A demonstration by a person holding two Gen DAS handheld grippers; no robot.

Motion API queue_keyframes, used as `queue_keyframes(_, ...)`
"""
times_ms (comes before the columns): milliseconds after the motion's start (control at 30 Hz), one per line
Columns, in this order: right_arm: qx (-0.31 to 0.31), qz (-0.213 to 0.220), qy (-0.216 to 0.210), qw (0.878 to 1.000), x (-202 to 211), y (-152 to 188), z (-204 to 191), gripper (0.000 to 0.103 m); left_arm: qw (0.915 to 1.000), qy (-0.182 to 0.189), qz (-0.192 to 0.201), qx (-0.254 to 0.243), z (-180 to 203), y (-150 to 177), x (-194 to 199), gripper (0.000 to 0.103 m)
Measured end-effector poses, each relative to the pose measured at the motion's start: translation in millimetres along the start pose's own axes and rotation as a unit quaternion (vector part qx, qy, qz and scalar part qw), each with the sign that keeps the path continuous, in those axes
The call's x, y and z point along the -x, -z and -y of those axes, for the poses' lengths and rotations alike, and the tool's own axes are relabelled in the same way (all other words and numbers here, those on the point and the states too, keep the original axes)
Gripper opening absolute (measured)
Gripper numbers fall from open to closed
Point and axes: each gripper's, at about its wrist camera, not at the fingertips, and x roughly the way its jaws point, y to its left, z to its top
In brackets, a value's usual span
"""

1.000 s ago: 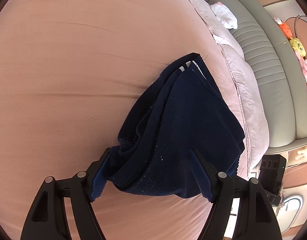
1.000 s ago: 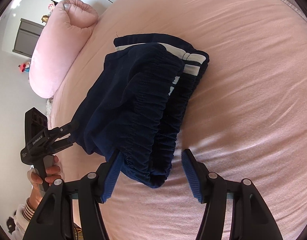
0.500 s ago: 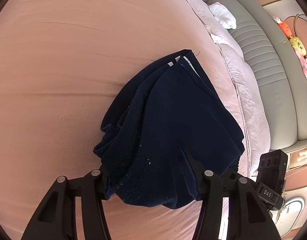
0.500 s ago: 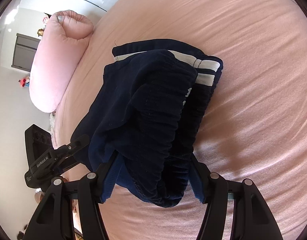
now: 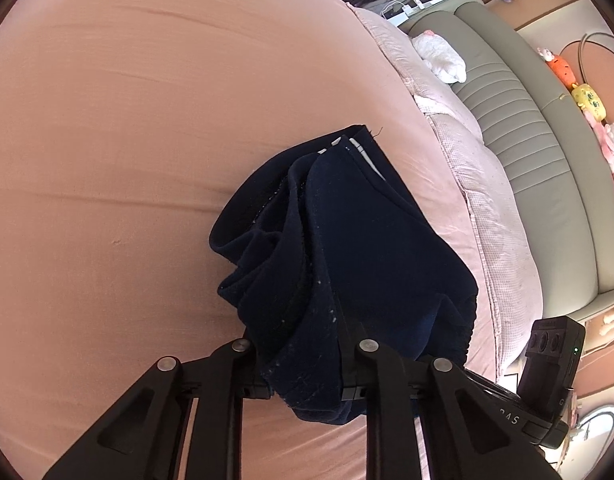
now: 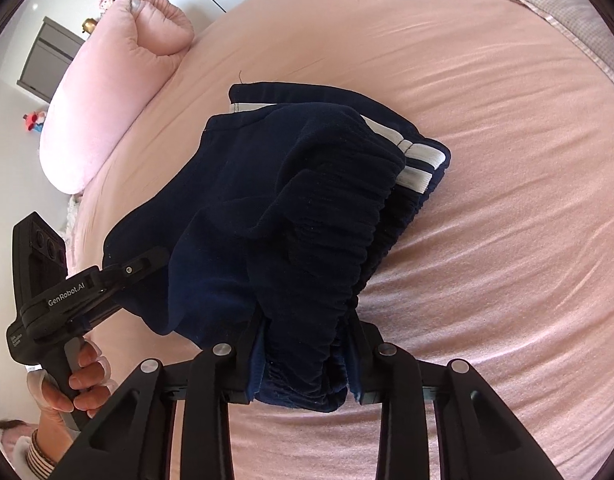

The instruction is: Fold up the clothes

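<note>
Filling the frame in both views, the pink bed point(image 6: 507, 160) carries the navy shorts point(image 6: 307, 208), bunched at centre. They look soft, light and limp, so unsupported cloth should sag; the thick elastic waistband offers the firmest hold. At bottom centre the right gripper point(image 6: 307, 364) has its jaws clamped on that gathered waistband, and the left gripper point(image 5: 303, 360) pinches the opposite folded edge.

Left hand-held gripper point(image 5: 303, 364) clamps navy shorts point(image 5: 347, 248) on pink bed point(image 5: 127, 120)
</note>
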Motion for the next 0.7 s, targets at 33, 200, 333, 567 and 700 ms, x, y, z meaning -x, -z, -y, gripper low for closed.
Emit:
queue_keyframes(33, 0.002, 0.0, 0.0, 1.0, 0.7, -0.4, -0.5, 0.03, 1.0, -0.003, 0.004, -0.009, 3.1, -0.5, 2.0, 0.016)
queue_keyframes(200, 0.002, 0.0, -0.008, 1.0, 1.6, -1.0, -0.7, 0.03, 0.9995, -0.005, 0.018, -0.025, 12.3, -1.5, 6.8, 0.016)
queue_keyframes(333, 0.012, -0.001, -0.008, 1.0, 4.0, -0.5, -4.2, 0.03, 0.9999, 0.002, 0.016, -0.003, 6.8, 0.3, 7.6, 0.016)
queue_keyframes(567, 0.035, -0.014, -0.014, 0.999, 8.5, 6.6, -12.1, 0.03, 0.9995, -0.001, 0.013, 0.029, -7.9, 16.7, 23.6, 0.016)
queue_keyframes(700, 0.056, -0.026, -0.013, 0.998, 9.9, 13.0, -18.8, 0.03, 0.9998, -0.005, 0.017, 0.007, -8.1, 30.5, 35.8, 0.016)
